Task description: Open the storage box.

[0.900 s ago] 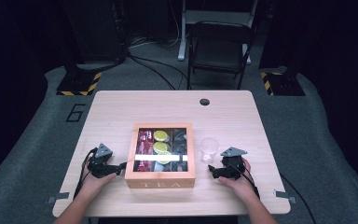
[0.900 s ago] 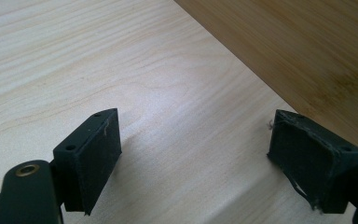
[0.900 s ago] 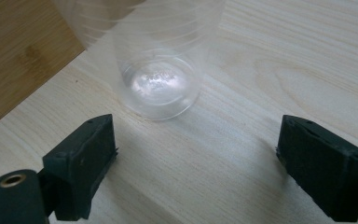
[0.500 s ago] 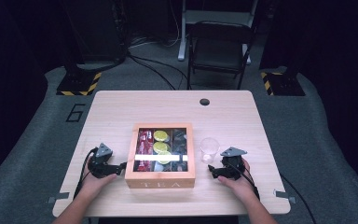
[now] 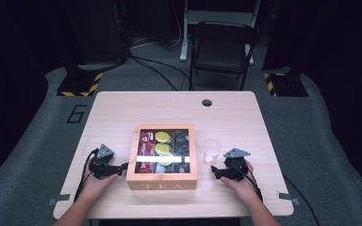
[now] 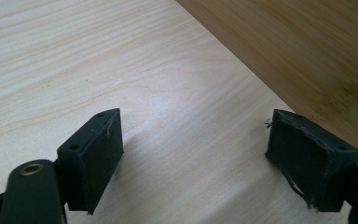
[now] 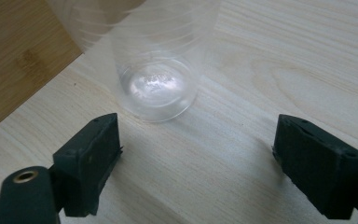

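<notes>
Clear cup (image 7: 156,70) just ahead of right gripper (image 7: 198,154) fingers.

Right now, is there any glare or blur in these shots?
High view: a white glare stripe crosses the tea box lid, and the surroundings are dark. Right gripper view: the clear cup blurs toward its rim. Left gripper view: evenly lit, soft shadows under the jaws.

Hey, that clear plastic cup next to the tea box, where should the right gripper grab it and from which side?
Probably around the lower wall of the clear cup, coming in level from the person's side. It stands upright and empty just ahead of the open right gripper, and the tea box crowds its left, so a straight approach from the near side looks clearest.
</notes>
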`<action>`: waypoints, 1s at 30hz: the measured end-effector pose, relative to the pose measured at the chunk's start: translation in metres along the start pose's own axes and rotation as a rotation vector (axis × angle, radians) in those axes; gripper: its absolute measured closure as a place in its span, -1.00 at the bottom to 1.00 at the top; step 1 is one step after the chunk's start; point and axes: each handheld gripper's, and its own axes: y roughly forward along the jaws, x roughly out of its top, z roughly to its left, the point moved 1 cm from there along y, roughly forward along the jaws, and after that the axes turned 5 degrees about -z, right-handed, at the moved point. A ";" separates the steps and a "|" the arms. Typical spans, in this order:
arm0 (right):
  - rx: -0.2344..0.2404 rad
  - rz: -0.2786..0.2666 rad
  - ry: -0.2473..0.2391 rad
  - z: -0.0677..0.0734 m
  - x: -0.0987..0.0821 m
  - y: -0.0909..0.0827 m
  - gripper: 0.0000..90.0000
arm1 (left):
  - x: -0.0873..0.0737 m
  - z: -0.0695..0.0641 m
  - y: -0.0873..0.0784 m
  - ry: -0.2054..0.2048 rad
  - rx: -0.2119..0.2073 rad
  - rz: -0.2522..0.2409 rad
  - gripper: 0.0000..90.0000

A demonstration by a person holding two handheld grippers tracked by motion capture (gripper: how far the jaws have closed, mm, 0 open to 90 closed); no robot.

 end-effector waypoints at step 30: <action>-0.013 0.022 -0.021 0.000 0.011 -0.018 0.01 | 0.007 0.000 -0.014 -0.012 -0.014 0.037 -0.12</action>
